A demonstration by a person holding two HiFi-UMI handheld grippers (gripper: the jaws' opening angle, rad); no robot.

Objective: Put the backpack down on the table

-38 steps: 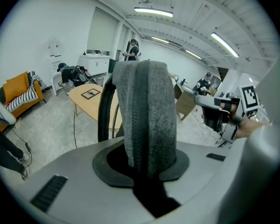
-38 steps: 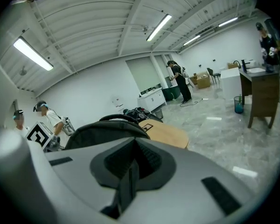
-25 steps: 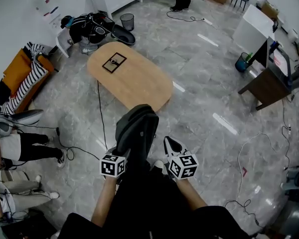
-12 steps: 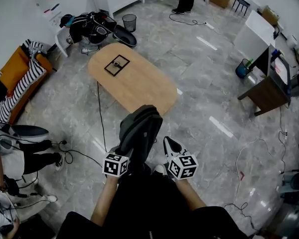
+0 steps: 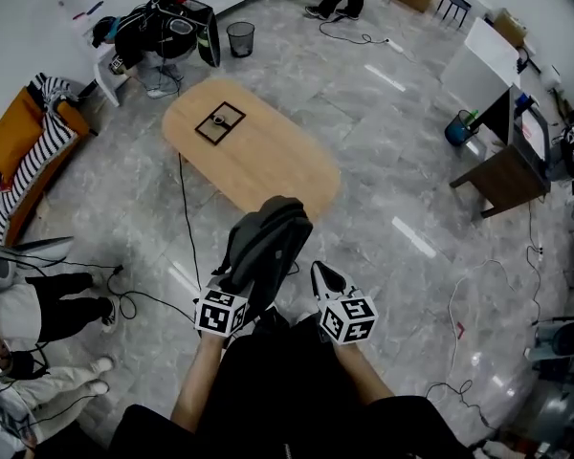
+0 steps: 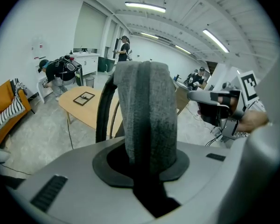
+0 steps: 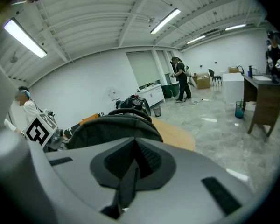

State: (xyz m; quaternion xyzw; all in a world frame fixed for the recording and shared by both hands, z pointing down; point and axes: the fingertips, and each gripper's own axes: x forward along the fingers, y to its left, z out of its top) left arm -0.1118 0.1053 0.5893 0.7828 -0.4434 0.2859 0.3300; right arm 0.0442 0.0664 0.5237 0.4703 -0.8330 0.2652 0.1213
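Head view. The grey fabric backpack (image 5: pixel 266 242) hangs in the air just near of the oval light-wood table (image 5: pixel 268 156), its far end overlapping the table's near rim. It has not been set down. My left gripper (image 5: pixel 237 290) is tucked under the bag's near end. My right gripper (image 5: pixel 325 275) sits to the right of the bag, apart from it. A flat black square frame (image 5: pixel 219 122) lies toward the table's far-left end.

Left gripper view. My left gripper (image 6: pixel 147 162) is clamped narrowly on a thick grey padded band of the backpack (image 6: pixel 147 106), which rises straight out from between the pads. The whole load appears to hang from this one grip. The table (image 6: pixel 86 111) lies beyond, to the left.

Right gripper view. The jaws of my right gripper (image 7: pixel 130 171) are closed together, and I can make out nothing between them. The backpack (image 7: pixel 112 125) bulks just beyond, with the table (image 7: pixel 177 132) behind it to the right.

Note for the step:
- Keep the left clamp as it is.
- Carry the bag well over the wood, not just the rim.
- Aim for the bare near-right half, clear of the black frame.
- Lower until the base takes the weight, and release only then.
- The closed right gripper could nudge the bag's side if it tips.
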